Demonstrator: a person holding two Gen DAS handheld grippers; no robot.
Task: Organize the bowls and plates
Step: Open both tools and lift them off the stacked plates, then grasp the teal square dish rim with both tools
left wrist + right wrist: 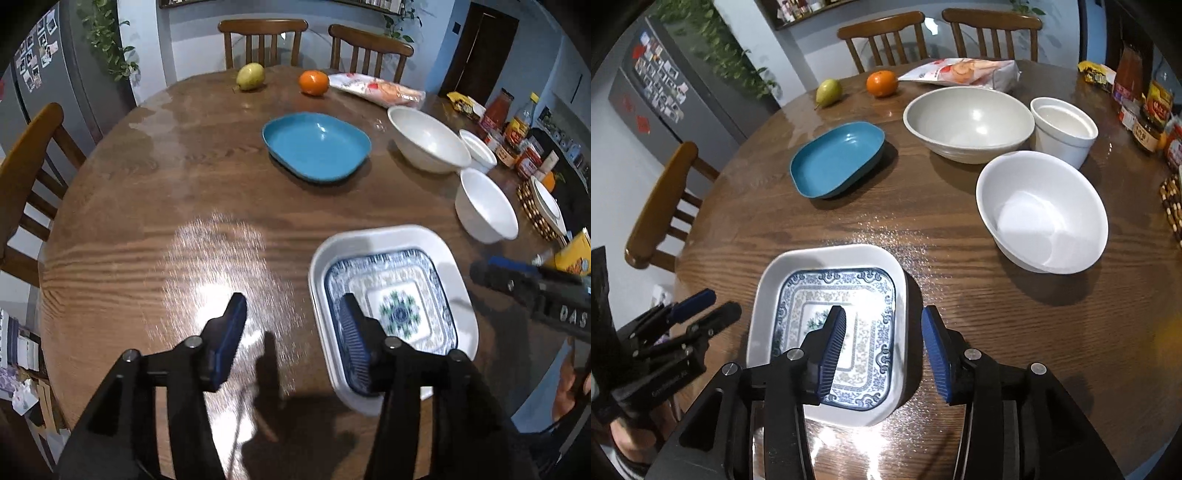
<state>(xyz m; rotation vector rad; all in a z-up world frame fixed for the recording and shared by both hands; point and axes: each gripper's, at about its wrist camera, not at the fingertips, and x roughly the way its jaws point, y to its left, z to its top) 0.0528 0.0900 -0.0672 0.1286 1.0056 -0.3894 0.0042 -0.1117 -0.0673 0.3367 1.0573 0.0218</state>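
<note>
— Plates: patterned plate [842, 325] nested in the white dish [768, 291] at the desk's [960, 332] near edge.
— Grippers?
— Right gripper [884, 354] spread above it, left gripper [291, 343] spread too, both empty.

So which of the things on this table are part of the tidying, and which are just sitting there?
Part of the job:
patterned plate inside white square dish
blue dish
large bowl
white bowl
small white pot

Just lying about:
pear
orange
snack bag
jars
</note>
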